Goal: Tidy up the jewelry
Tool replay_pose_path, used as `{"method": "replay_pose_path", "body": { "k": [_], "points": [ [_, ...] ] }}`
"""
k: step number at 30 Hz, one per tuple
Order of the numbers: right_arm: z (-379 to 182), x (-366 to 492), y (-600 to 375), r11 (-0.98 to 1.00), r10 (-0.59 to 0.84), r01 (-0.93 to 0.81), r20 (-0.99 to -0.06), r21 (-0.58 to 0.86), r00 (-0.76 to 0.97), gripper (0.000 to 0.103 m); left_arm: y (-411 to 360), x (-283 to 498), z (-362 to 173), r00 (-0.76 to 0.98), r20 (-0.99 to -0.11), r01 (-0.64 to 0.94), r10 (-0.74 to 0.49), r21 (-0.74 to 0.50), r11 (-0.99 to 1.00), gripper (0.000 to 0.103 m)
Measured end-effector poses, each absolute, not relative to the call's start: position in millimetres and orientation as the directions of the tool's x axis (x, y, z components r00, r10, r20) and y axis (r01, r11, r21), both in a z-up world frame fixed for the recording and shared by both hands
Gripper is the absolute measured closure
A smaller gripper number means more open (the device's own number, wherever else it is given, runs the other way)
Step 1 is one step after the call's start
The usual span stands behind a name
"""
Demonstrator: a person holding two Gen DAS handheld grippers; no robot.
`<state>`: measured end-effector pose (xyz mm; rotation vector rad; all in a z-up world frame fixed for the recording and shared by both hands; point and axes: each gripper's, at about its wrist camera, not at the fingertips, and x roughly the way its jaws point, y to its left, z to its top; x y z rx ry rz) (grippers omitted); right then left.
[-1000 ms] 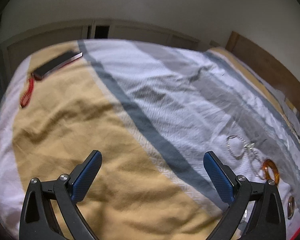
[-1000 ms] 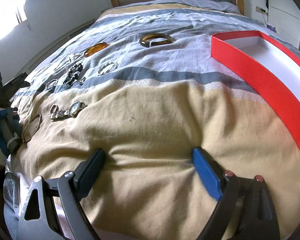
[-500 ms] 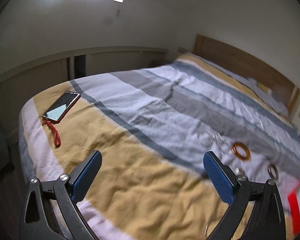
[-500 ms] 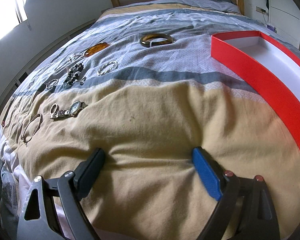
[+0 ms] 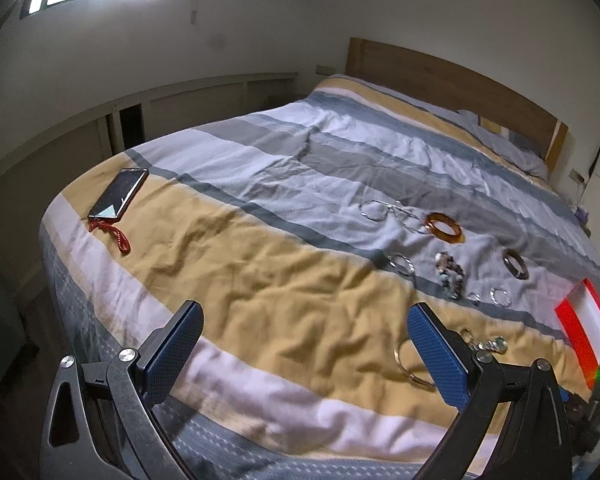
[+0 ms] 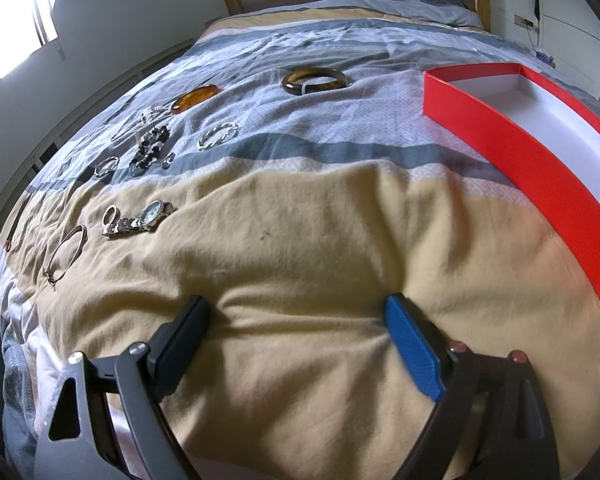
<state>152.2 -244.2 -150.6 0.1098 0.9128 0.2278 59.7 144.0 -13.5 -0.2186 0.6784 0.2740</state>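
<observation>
We've swung the left gripper (image 5: 304,330) round so the scattered silver and amber jewelry (image 5: 444,228) is finally in its view; both jaws wide, empty, right gripper (image 6: 298,322) parked by the red cardboard tray (image 6: 540,168), nothing sorted yet

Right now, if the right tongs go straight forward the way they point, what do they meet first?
Probably only the yellow bedspread: the open right tongs sit low over it with no jewelry between. The wristwatch lies to the left of that line, the red box to the right. Depth is unclear.
</observation>
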Motion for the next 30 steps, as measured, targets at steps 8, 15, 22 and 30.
{"method": "replay_pose_path", "body": {
  "k": [8,15,22,30],
  "points": [
    [-150.4,152.2,-242.4,0.971,0.240,-0.147,-0.772,0.189,0.589,0.013,148.7,46.4,-16.5,0.751,-0.643,-0.266,0.147,-0.091,0.960,0.003],
    [-150.2,152.7,-240.5,0.972,0.236,-0.145,-0.775,0.187,0.586,0.013,163.6,69.8,-35.5,0.723,-0.684,-0.238,0.096,-0.116,0.964,0.003],
    [-150.3,153.6,-240.6,0.971,0.237,-0.145,-0.775,0.188,0.586,0.013,139.4,74.8,-25.3,0.740,-0.672,-0.134,0.014,-0.127,0.983,0.003],
    [-150.2,154.1,-240.8,0.971,0.240,-0.149,-0.772,0.189,0.588,0.013,120.0,30.7,-1.0,0.774,-0.633,-0.114,0.004,-0.134,0.984,0.003]
  ]
}}
